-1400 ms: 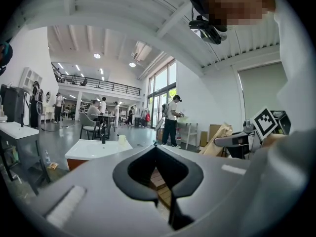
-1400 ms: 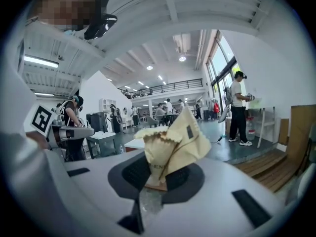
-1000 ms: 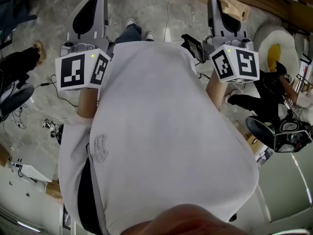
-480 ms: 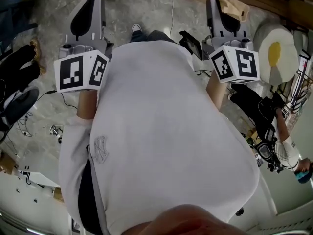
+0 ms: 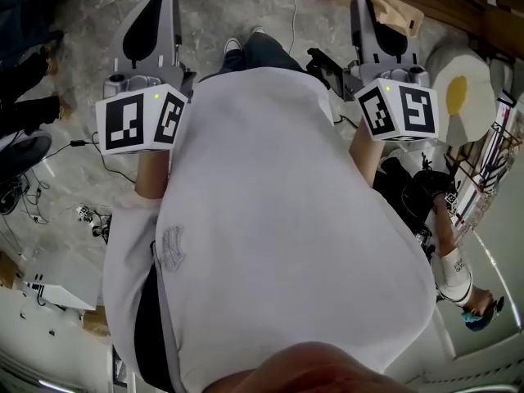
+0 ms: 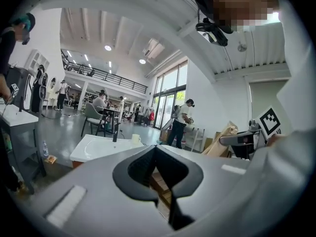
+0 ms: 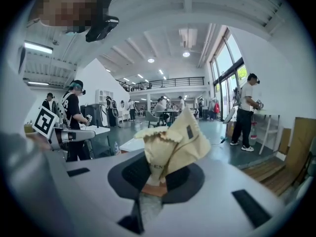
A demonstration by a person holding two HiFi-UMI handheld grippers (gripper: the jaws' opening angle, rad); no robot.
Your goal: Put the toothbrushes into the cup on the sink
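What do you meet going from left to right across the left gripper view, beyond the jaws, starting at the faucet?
In order: faucet → cup → standing person → cardboard.

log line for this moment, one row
left gripper: shut, empty | right gripper: shut on cloth | sink with cup: ahead, not reached

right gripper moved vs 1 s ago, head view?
No. The right gripper, shut on a beige cloth, keeps its place just left of the egg-shaped cushion.
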